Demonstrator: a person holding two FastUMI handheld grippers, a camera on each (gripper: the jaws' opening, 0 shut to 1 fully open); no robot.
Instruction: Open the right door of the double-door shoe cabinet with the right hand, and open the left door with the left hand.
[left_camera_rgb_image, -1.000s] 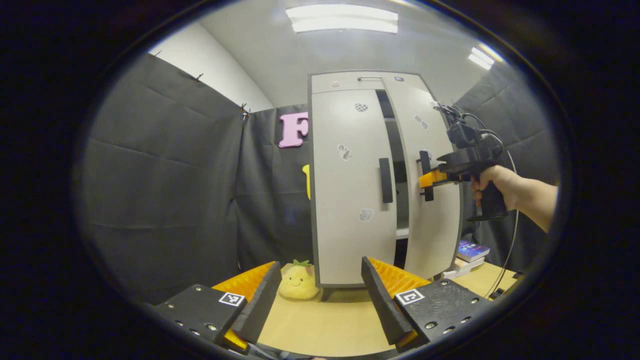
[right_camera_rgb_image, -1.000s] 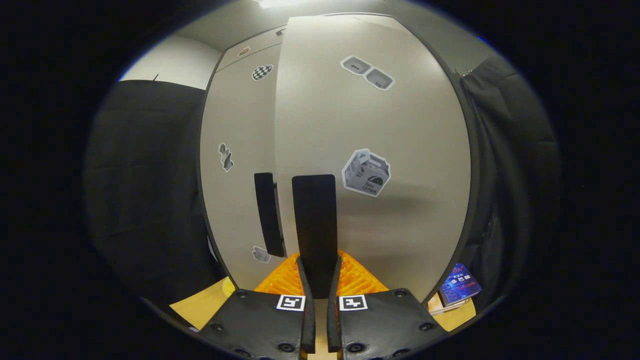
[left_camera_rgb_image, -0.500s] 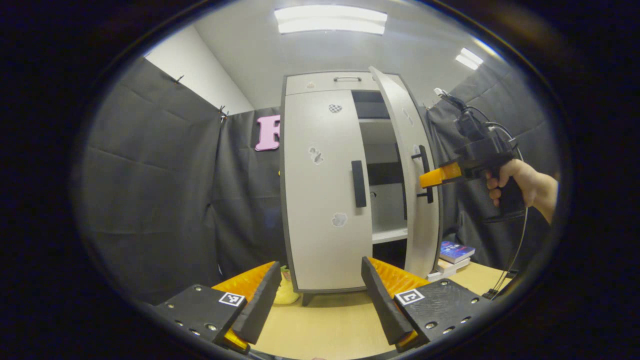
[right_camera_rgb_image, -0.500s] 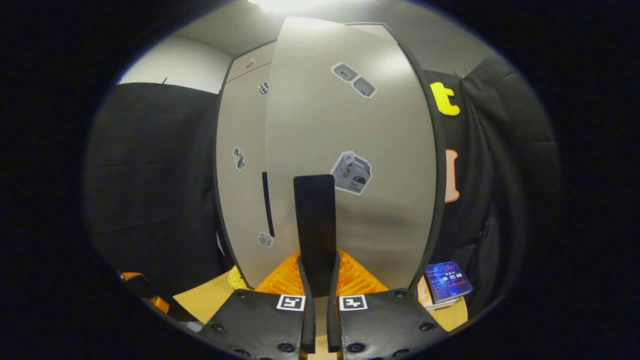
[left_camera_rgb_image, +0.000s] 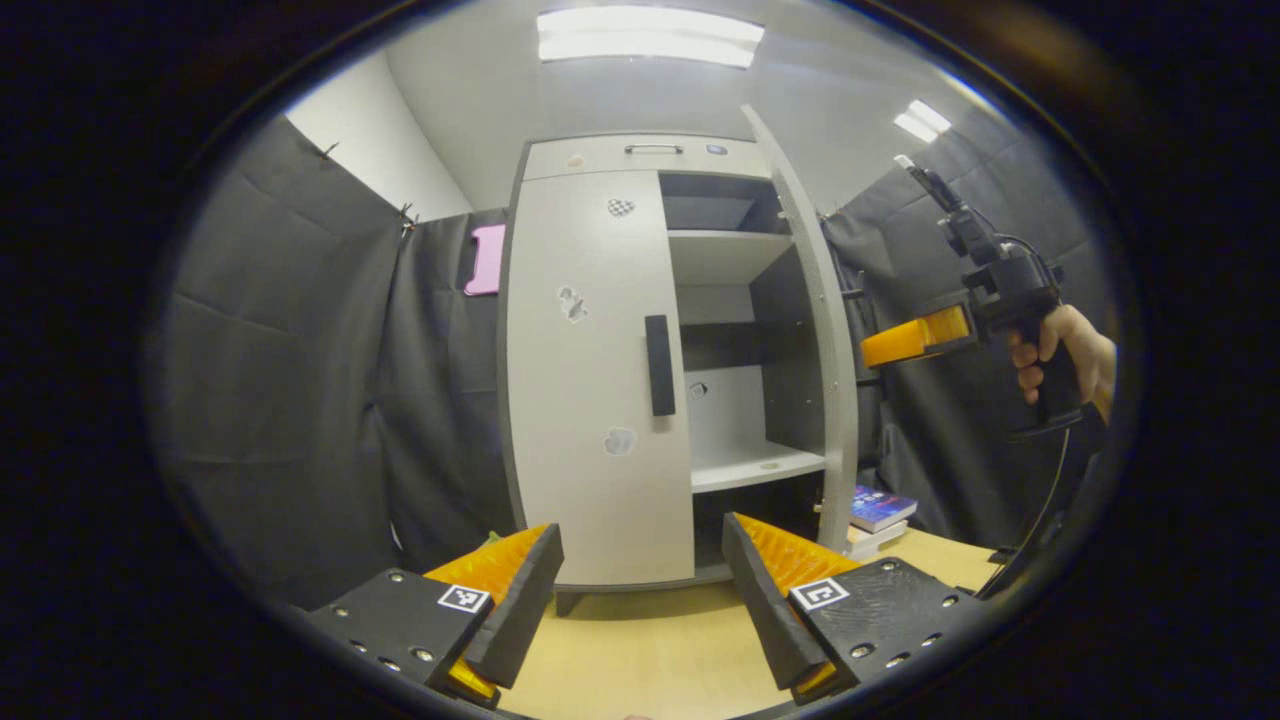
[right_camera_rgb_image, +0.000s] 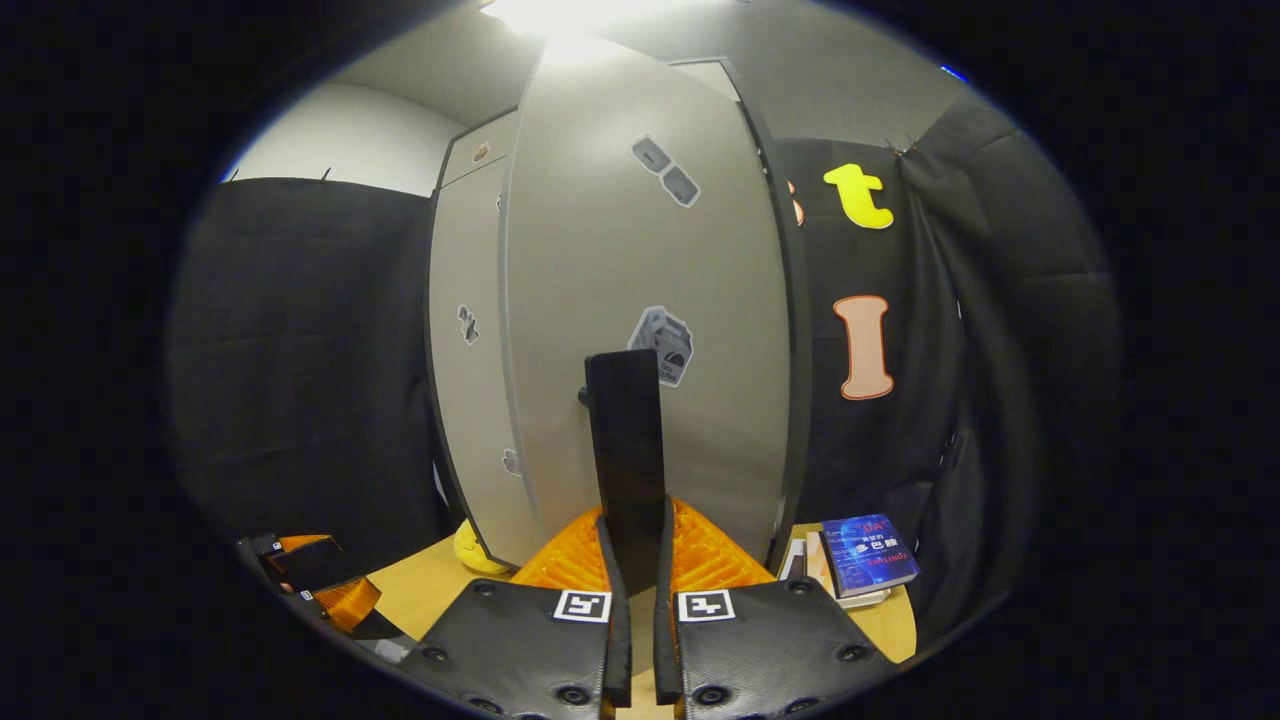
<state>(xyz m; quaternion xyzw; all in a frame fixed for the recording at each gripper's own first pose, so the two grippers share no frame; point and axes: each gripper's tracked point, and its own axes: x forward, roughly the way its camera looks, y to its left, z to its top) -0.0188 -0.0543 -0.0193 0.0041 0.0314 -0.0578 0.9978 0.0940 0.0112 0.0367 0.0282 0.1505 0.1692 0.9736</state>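
In the left gripper view, the left gripper (left_camera_rgb_image: 640, 590) is hovering low in the foreground with its two fingers spread wide apart and nothing between them, above the pale wooden table (left_camera_rgb_image: 650, 650). Beyond it, the shoe cabinet (left_camera_rgb_image: 640, 160) is standing upright on the table. The cabinet's left door (left_camera_rgb_image: 580, 380) is sitting flat and closed, its dark vertical handle (left_camera_rgb_image: 659, 365) untouched on the edge nearest the cabinet's middle. The cabinet's right door (left_camera_rgb_image: 815, 330) is standing swung out, seen almost edge-on, exposing the shelves (left_camera_rgb_image: 755, 465) inside. Just to the right of that door, a hand (left_camera_rgb_image: 1065, 350) is gripping the right gripper (left_camera_rgb_image: 905, 340), whose fingers are reaching to the outer face of the door. A stack of books (left_camera_rgb_image: 880, 510) is lying on the table by the cabinet's right foot.

In the right gripper view, the right gripper (right_camera_rgb_image: 632, 545) is clamping both fingers together on the right door's dark handle (right_camera_rgb_image: 625, 440), which rises straight up between them. The right door (right_camera_rgb_image: 650, 270) is carrying several stickers. A yellow plush toy (right_camera_rgb_image: 472, 550) is peeking out at the cabinet's lower left, and the books (right_camera_rgb_image: 868, 555) are lying at its lower right.
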